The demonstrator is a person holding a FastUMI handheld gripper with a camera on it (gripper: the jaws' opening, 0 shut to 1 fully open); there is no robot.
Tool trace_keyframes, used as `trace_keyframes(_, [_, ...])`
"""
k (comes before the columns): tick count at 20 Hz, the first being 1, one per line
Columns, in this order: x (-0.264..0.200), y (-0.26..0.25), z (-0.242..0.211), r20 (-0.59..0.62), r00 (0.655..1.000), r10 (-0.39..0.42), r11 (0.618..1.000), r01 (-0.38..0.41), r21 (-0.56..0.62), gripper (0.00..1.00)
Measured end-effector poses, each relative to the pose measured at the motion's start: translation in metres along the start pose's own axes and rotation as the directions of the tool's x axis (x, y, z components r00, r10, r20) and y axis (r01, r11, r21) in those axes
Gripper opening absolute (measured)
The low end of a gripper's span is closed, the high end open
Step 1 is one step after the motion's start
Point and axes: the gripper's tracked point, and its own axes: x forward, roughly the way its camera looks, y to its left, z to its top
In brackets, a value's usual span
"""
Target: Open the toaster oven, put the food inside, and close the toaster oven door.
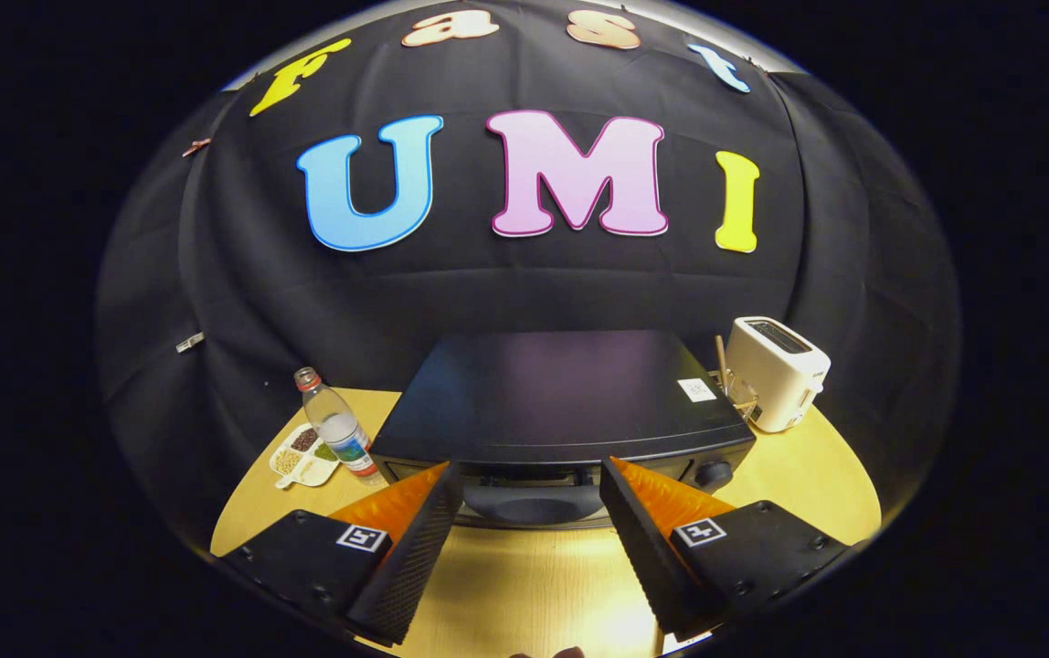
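While gripper [532, 489] hovers with fingers spread, holding nothing, toaster oven [561, 402] sits at table's [524, 585] rear edge, just ahead. Door appears closed. Step: opening. Next move calls for reaching door's top.

The gripper [532, 475] hangs level, jaws spread wide apart, its 2 fingers [415, 539] gripping nothing.
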Motion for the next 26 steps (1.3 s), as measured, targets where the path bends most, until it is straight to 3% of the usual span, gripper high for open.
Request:
trace_keyframes(8, [0.030,0.003,-0.024,-0.061,0.998,-0.031,0.999,0.030,-0.017,0.99])
trace_keyframes(15, [0.002,0.002,-0.042,-0.054,0.998,-0.031,0.999,0.030,-0.015,0.99])
trace_keyframes(20, [-0.028,0.000,-0.082,-0.082,0.996,-0.030,0.999,0.028,-0.032,0.98])
trace_keyframes(26, [-0.045,-0.013,-0.154,-0.202,0.978,-0.055,0.998,0.051,-0.026,0.99])
